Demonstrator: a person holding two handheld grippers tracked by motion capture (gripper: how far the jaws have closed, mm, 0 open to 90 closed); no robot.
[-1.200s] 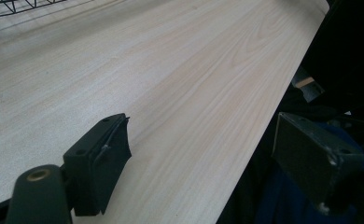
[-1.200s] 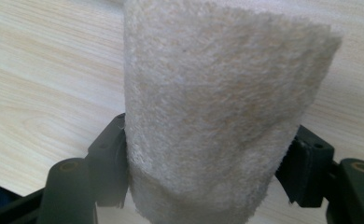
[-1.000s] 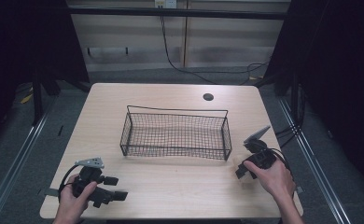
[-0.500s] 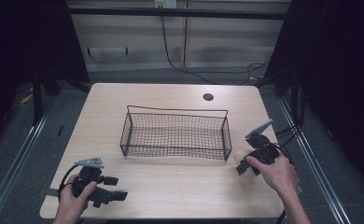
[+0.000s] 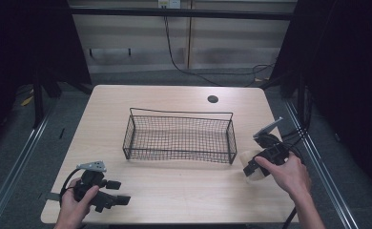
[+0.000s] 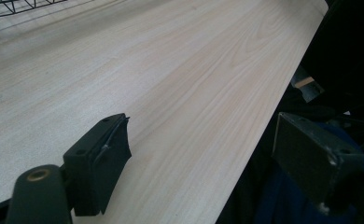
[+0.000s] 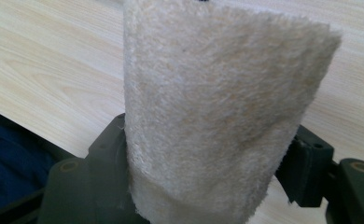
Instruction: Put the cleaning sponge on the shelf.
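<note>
While the left gripper (image 5: 108, 193) lies idle at the near left corner of the table (image 5: 174, 186), jaws spread wide with nothing but bare wood between them, the change of this moment belongs to the other side.

Item, near right: right gripper (image 5: 252, 170), jaws clamped on a cream, fuzzy cloth roll (image 5: 251, 162). In the right gripper view the roll (image 7: 217, 116) stands up between the two black jaws, pinched at its lower end. Against the earlier high views, where no pale thing showed at this gripper and the hand sat nearer the table edge, the roll now shows at the jaws and the hand has come up and inward. Judged: pick-up done, carry begun.

Item, pose: right hand (image 5: 286, 174) wrapped over the gripper body, forearm entering from the bottom right, jaws pointing left and slightly toward the person.

Item, middle: wire basket (image 5: 179, 138), black mesh, its right end just beside the roll; the likely destination.
</note>
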